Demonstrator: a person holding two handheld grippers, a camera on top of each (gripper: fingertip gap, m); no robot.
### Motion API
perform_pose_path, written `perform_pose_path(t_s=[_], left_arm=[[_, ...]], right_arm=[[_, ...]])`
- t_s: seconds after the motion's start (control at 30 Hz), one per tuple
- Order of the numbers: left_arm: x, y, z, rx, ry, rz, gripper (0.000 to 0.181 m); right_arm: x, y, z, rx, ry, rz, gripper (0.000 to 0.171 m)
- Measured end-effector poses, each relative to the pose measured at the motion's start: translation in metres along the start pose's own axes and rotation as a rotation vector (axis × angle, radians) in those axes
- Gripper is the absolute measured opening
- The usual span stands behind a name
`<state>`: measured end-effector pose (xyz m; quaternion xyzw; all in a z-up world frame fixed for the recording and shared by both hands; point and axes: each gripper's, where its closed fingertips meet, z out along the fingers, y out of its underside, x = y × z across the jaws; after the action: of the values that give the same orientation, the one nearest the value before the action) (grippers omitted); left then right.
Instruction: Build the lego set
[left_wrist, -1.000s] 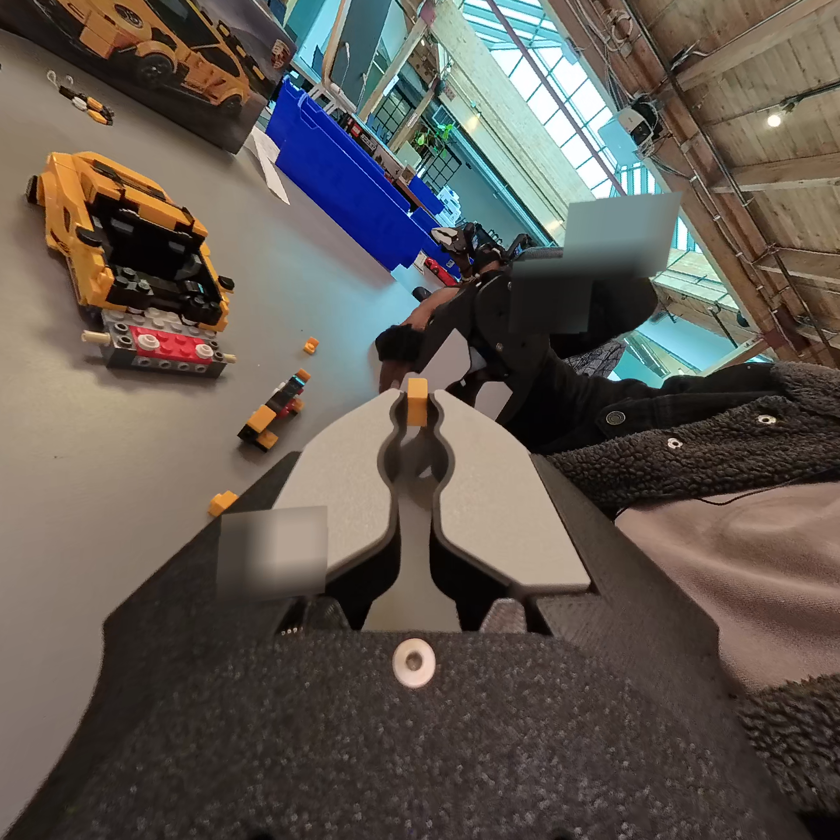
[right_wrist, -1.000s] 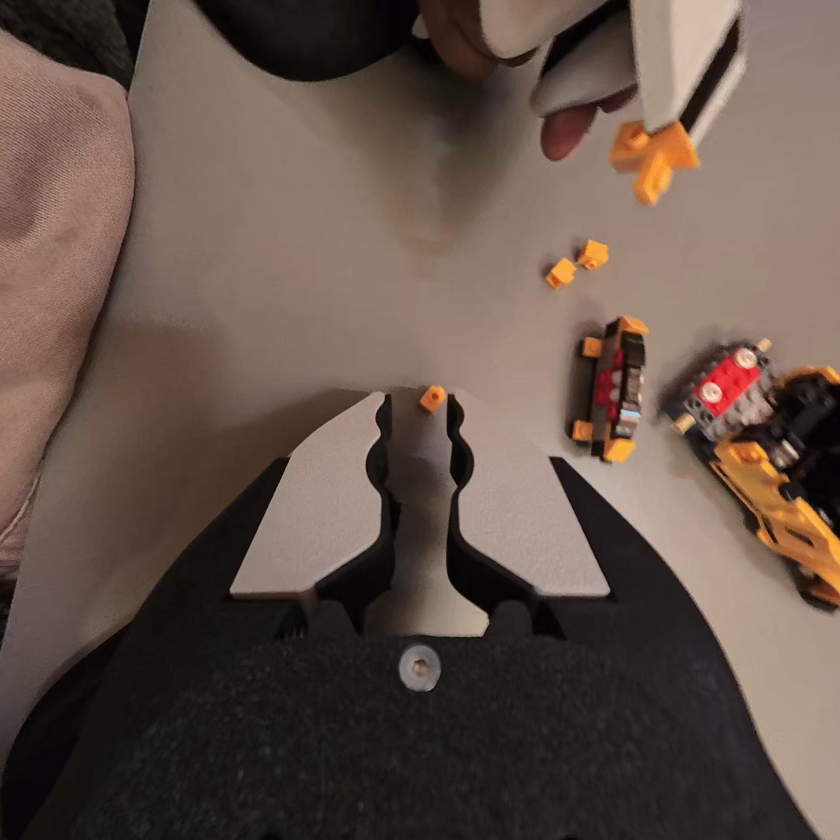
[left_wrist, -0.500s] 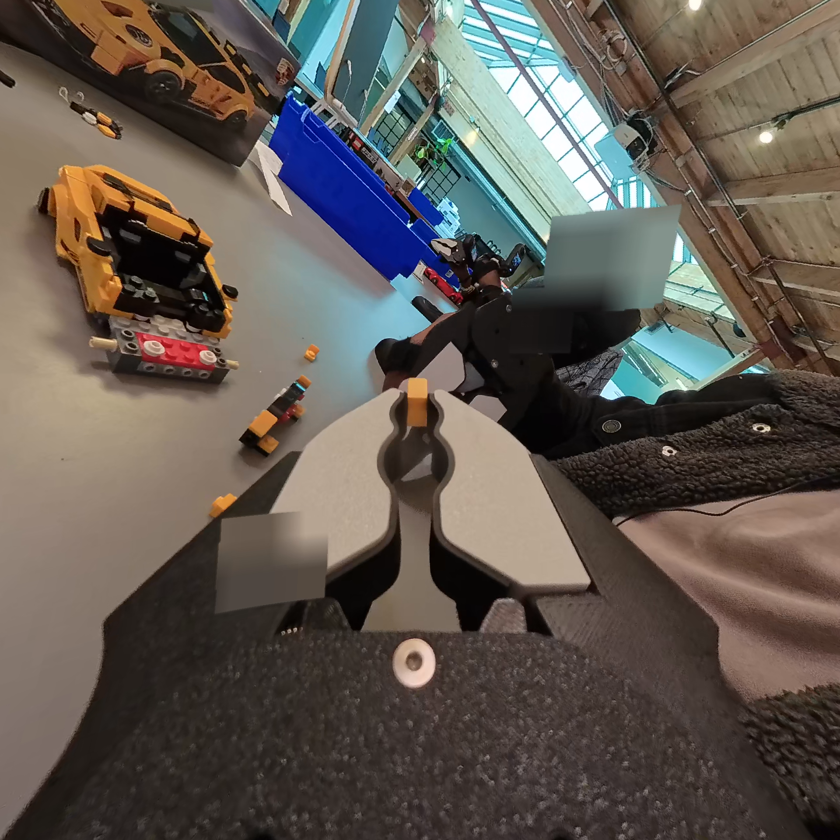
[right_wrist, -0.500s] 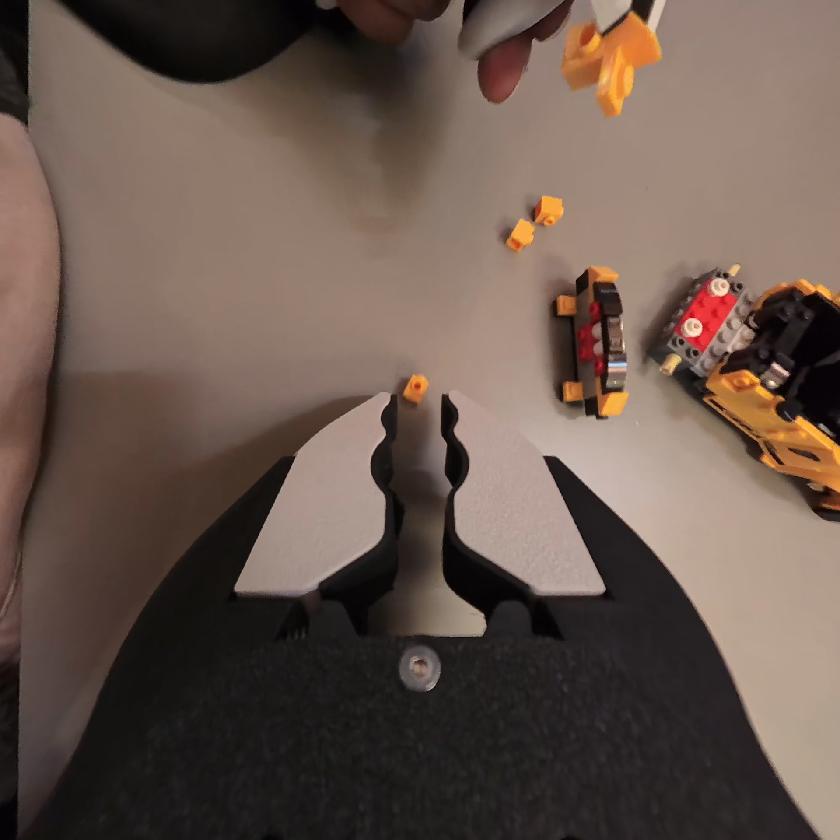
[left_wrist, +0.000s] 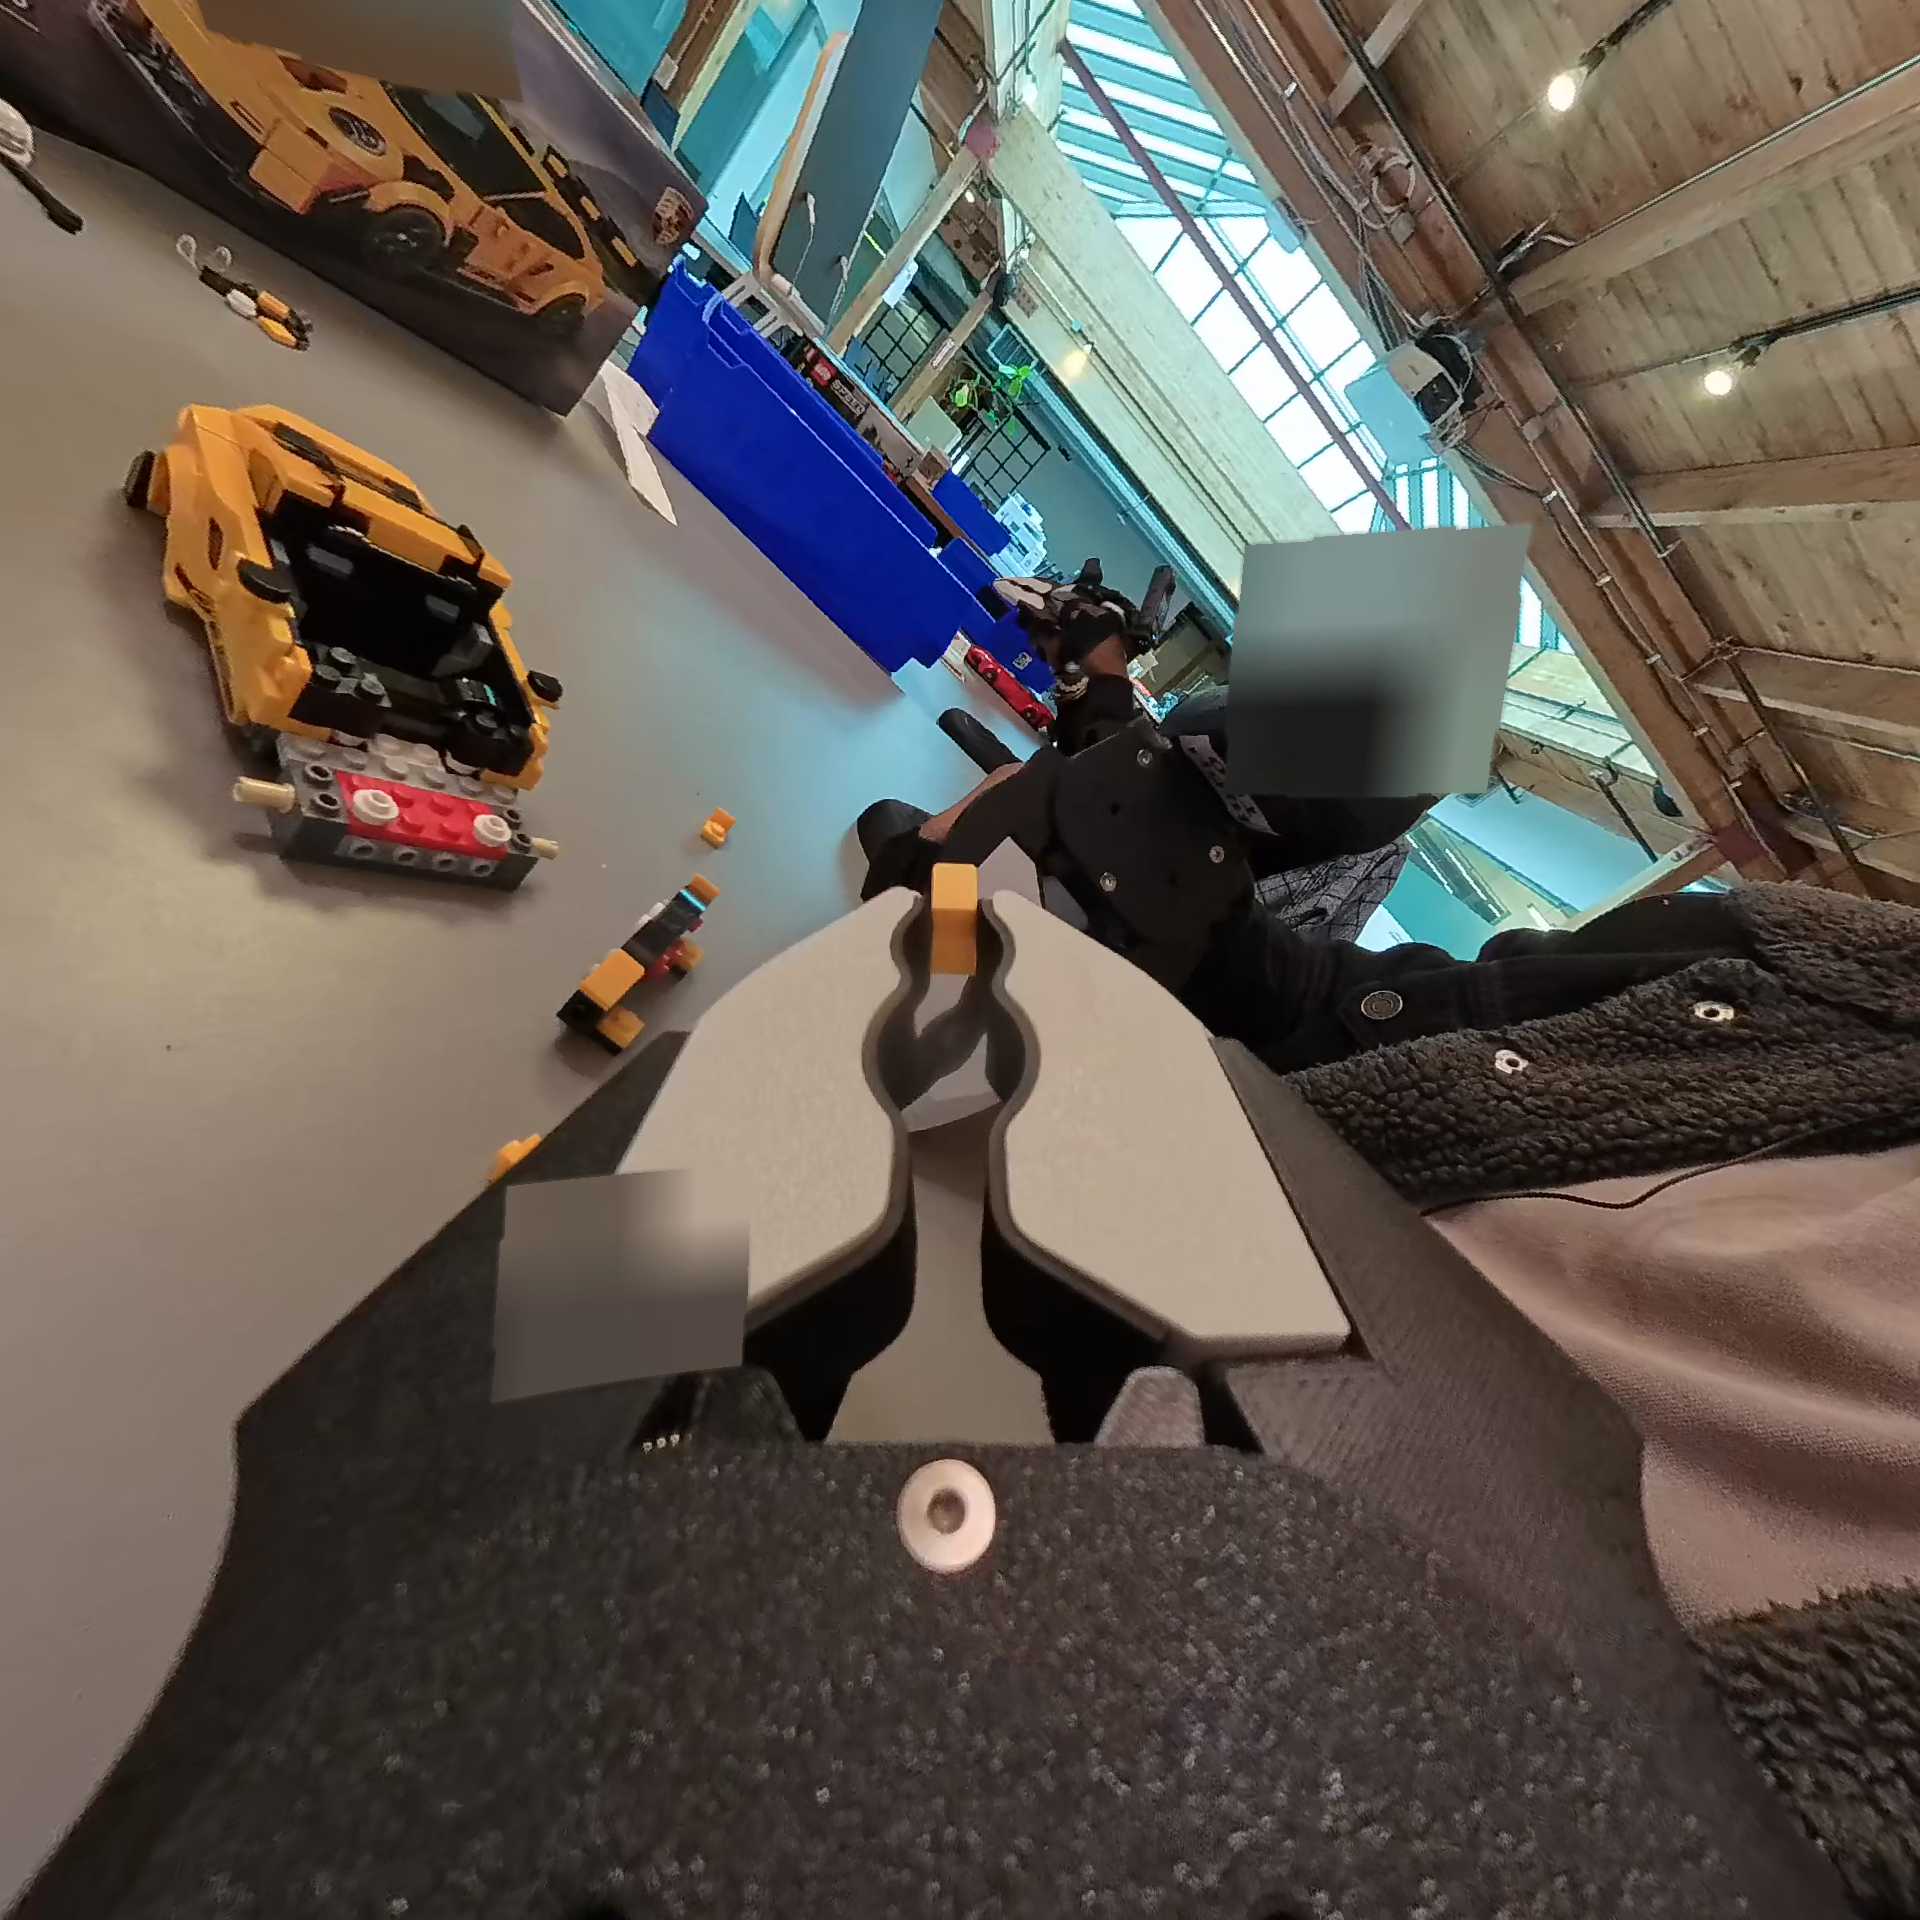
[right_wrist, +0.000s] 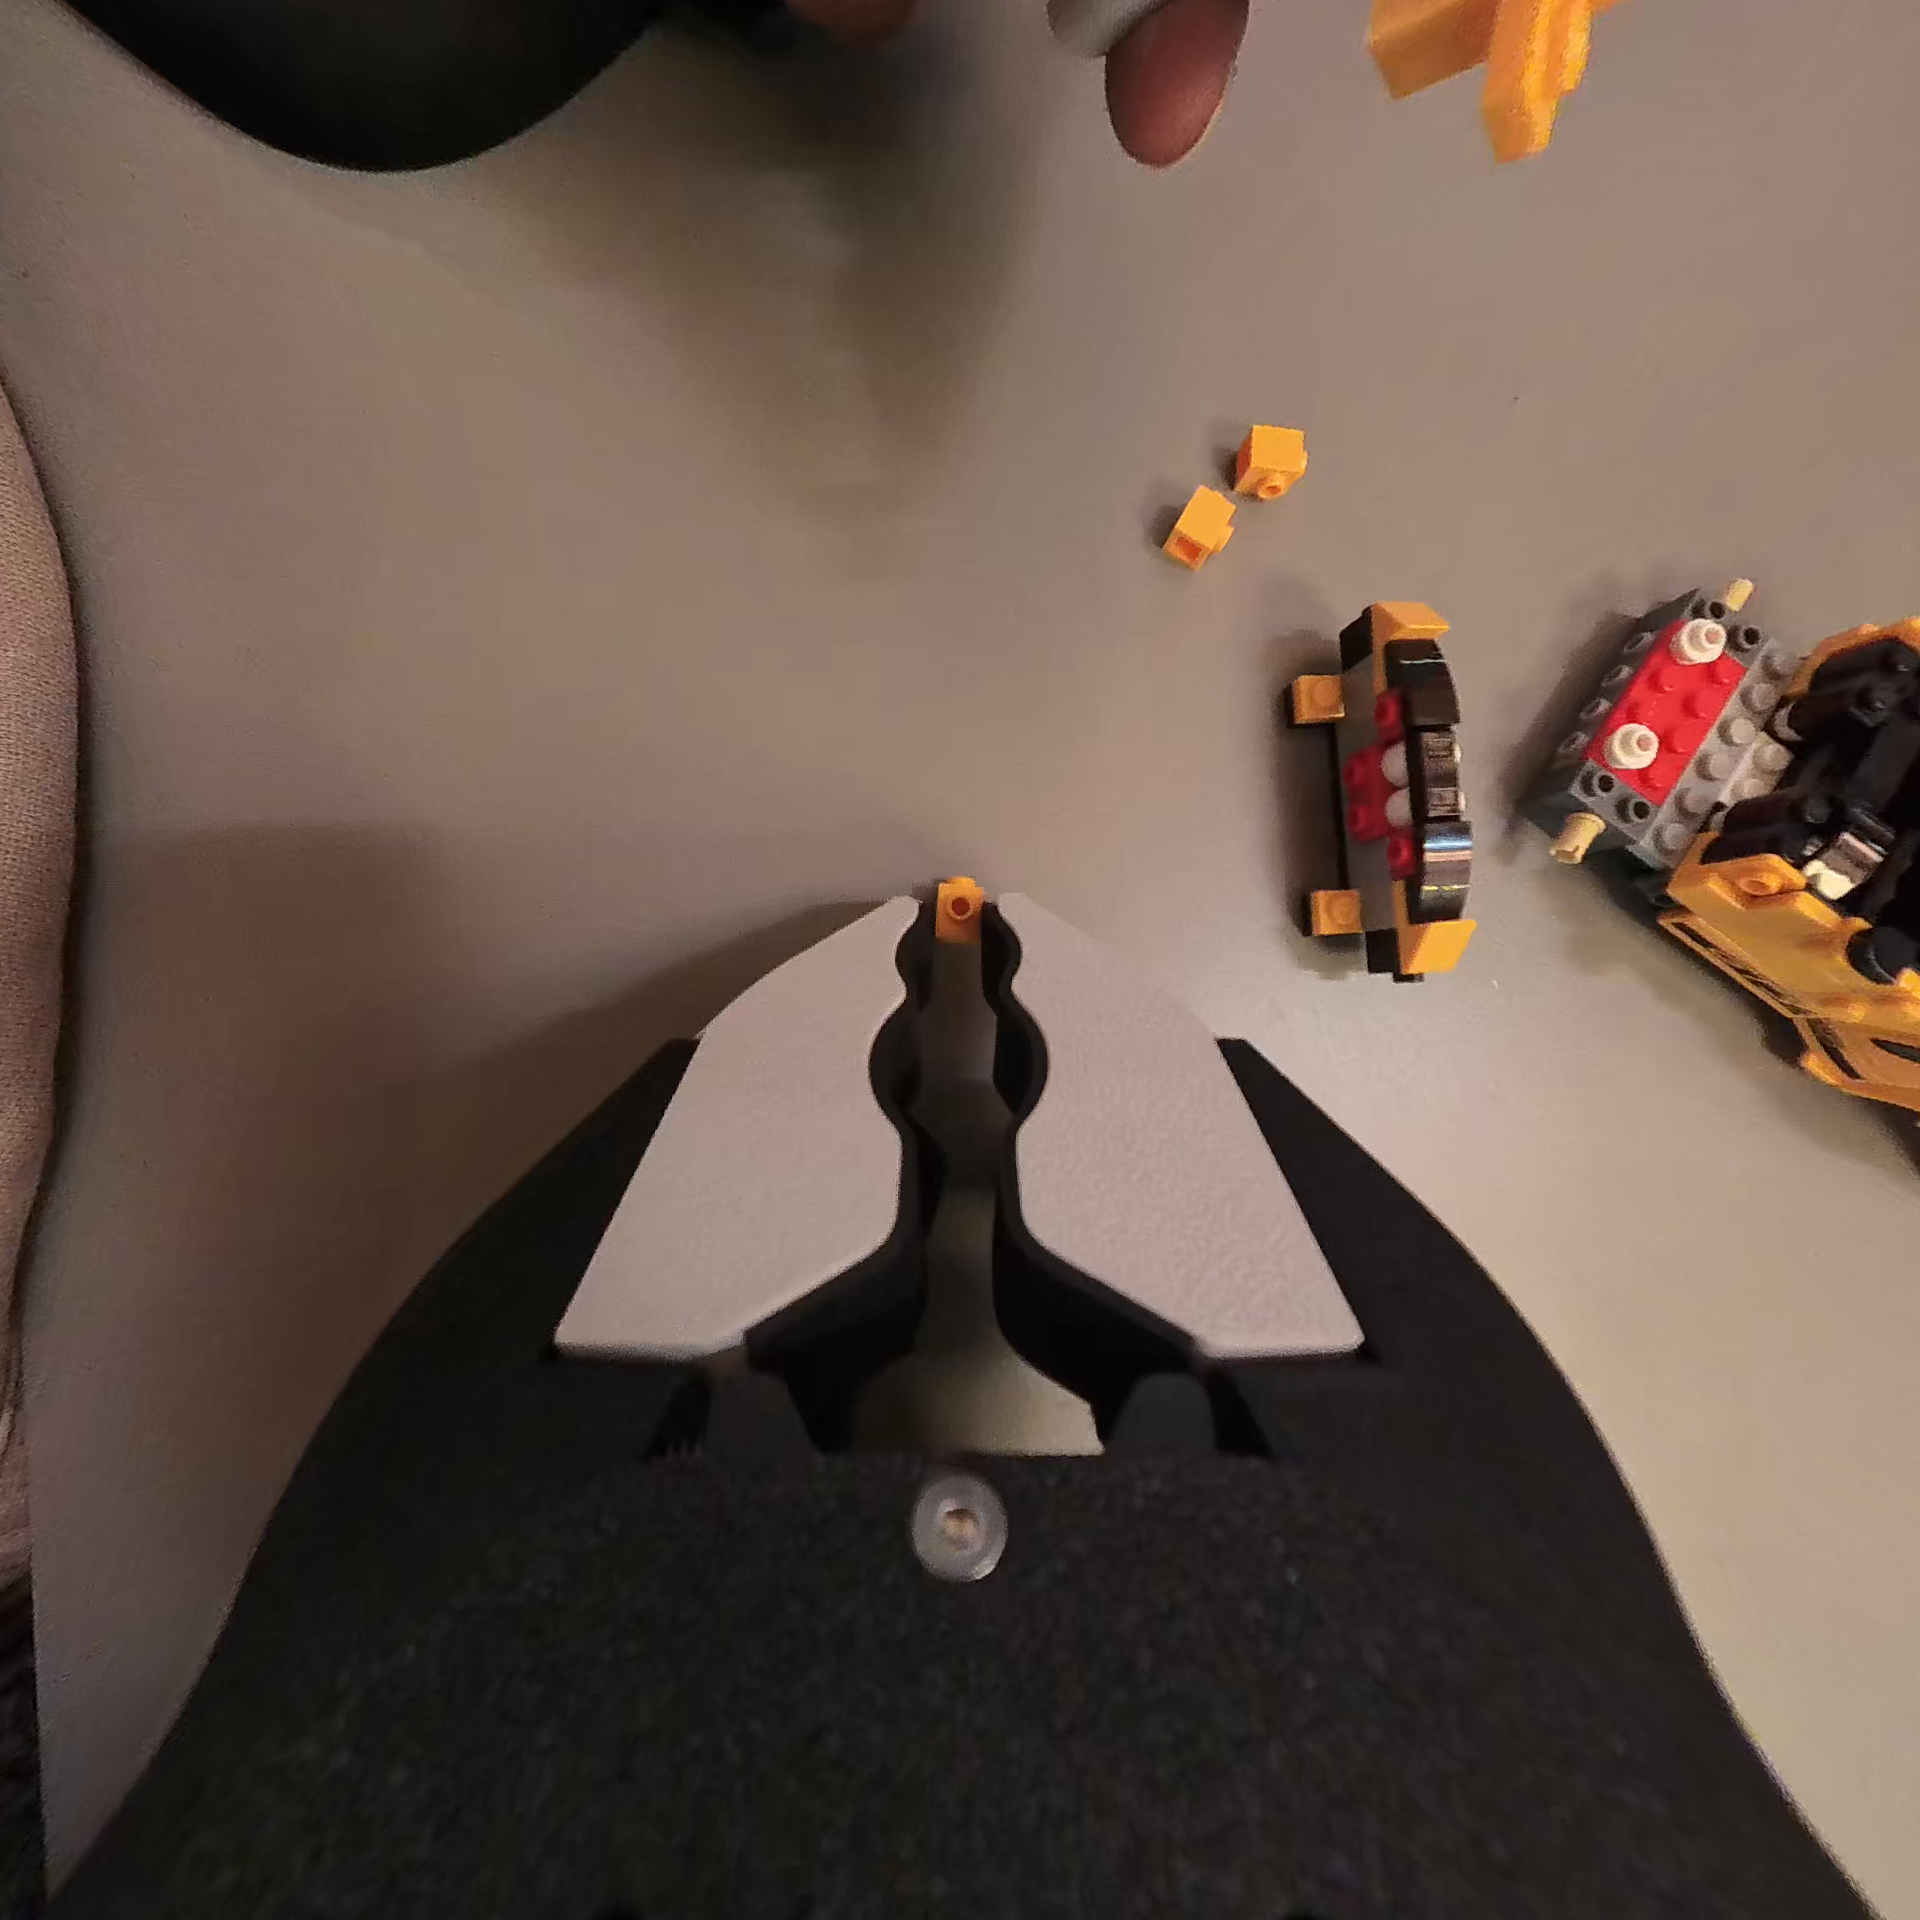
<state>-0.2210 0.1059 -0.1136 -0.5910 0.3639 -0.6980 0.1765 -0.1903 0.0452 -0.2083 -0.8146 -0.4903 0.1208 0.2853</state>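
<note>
My left gripper (left_wrist: 953, 914) is shut on an orange lego piece (left_wrist: 953, 930) and holds it above the grey table. That piece also shows at the top right of the right wrist view (right_wrist: 1486, 62), next to a person's fingertip (right_wrist: 1164, 83). My right gripper (right_wrist: 958, 914) is down at the table, shut on a small orange brick (right_wrist: 958, 912) between its fingertips. The partly built yellow and black car (left_wrist: 332, 623) lies to the left, its red and grey end (right_wrist: 1673, 748) facing a small black, red and orange sub-assembly (right_wrist: 1382, 790).
Two loose small orange bricks (right_wrist: 1273, 462) (right_wrist: 1200, 528) lie beyond the sub-assembly. The set's box (left_wrist: 364, 177) stands at the table's far edge, with blue bins (left_wrist: 800, 488) behind it. A person in black (left_wrist: 1143, 852) sits across the table. My own sleeve is at the right. My hands' fingertips stand some 12 centimetres from each other.
My right gripper has moved forward over the small orange brick and closed on it. The left gripper still holds its orange piece, which has shifted toward the top right of the right wrist view.
</note>
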Motion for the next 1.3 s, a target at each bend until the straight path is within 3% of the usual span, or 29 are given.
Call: perform_pose_path(t_s=[0.23,0.4,0.67,1.1,1.3], left_arm=[[0.001,0.001,0.001,-0.006,0.003,0.003,0.008],[0.008,0.004,0.003,-0.022,0.034,0.029,0.008],[0.027,0.007,0.007,-0.036,0.088,0.158,0.008],[0.029,0.014,0.011,-0.085,0.044,0.302,0.008],[0.022,0.031,0.018,-0.206,-0.072,0.489,0.009]], right_arm=[[0.008,-0.019,-0.013,0.108,0.04,0.024,0.017],[0.024,-0.061,-0.03,0.316,0.144,0.031,0.017],[0.022,-0.097,-0.044,0.539,0.002,0.188,0.012],[0.018,-0.092,-0.051,0.491,-0.108,0.156,0.008],[0.013,-0.075,-0.044,0.305,-0.078,0.032,0.008]])
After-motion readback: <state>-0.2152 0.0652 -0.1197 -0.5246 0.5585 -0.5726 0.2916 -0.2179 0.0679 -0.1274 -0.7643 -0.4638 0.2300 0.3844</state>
